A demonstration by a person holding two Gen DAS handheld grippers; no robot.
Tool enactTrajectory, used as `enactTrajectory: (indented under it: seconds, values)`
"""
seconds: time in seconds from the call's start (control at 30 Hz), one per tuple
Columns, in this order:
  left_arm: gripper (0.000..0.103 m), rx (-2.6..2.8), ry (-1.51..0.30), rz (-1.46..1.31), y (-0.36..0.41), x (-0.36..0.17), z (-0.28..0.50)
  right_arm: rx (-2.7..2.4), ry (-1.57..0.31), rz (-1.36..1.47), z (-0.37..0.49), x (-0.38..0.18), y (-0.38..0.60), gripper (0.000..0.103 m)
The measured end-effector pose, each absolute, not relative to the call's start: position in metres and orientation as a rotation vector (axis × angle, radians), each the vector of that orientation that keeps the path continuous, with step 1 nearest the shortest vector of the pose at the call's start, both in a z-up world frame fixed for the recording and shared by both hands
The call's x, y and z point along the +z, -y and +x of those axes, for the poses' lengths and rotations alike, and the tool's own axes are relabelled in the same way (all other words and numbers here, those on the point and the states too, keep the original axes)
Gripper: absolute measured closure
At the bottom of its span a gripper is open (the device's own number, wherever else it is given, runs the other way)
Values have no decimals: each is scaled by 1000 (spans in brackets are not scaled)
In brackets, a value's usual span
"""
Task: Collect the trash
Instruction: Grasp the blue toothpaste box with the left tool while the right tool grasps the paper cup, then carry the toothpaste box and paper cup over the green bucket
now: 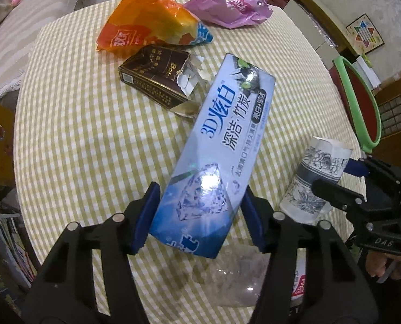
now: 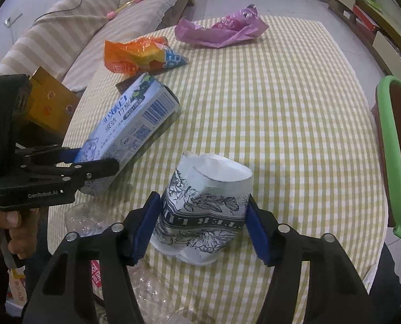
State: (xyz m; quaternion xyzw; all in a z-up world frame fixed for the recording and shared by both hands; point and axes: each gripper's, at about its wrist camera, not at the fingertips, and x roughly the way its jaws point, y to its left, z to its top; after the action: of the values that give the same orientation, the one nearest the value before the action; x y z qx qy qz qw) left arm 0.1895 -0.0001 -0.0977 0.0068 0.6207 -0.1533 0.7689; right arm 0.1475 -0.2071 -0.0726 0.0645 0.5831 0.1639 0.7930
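Note:
My left gripper [image 1: 197,216] is shut on a blue toothpaste box [image 1: 216,151] and holds it tilted above the checked table [image 1: 79,148]; the box also shows in the right wrist view [image 2: 130,127]. My right gripper [image 2: 203,221] is shut on a crumpled paper cup [image 2: 203,210] with a dark flower print, seen also in the left wrist view [image 1: 314,181]. A dark cigarette pack [image 1: 157,78], an orange snack bag [image 1: 149,27] and a purple plastic bag [image 1: 227,8] lie on the table farther away.
A crushed clear plastic bottle [image 1: 235,278] lies at the near table edge below both grippers. A red bin with a green rim [image 2: 392,156] stands to the right of the table. A striped sofa [image 2: 79,27] runs along the left.

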Motion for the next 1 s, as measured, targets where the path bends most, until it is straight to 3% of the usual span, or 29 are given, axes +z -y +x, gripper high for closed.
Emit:
enactTrajectory:
  seconds: [0.27, 0.4, 0.7, 0.83, 1.0]
  values:
    - [45, -311, -1365, 102, 30, -95, 197, 331, -1300, 109, 148, -87, 193, 27]
    - [45, -311, -1375, 114, 35, -101, 203, 324, -1282, 98, 143, -91, 190, 27]
    - [48, -338, -1333, 78, 36, -91, 200, 333, -1270, 183, 144, -83, 211, 36]
    - [48, -345, -1290, 63, 27, -73, 191, 321, -1249, 224, 144, -71, 229, 47]
    - [48, -340, -1238, 56, 19, -50, 185, 303, -1214, 235, 146, -55, 246, 48]
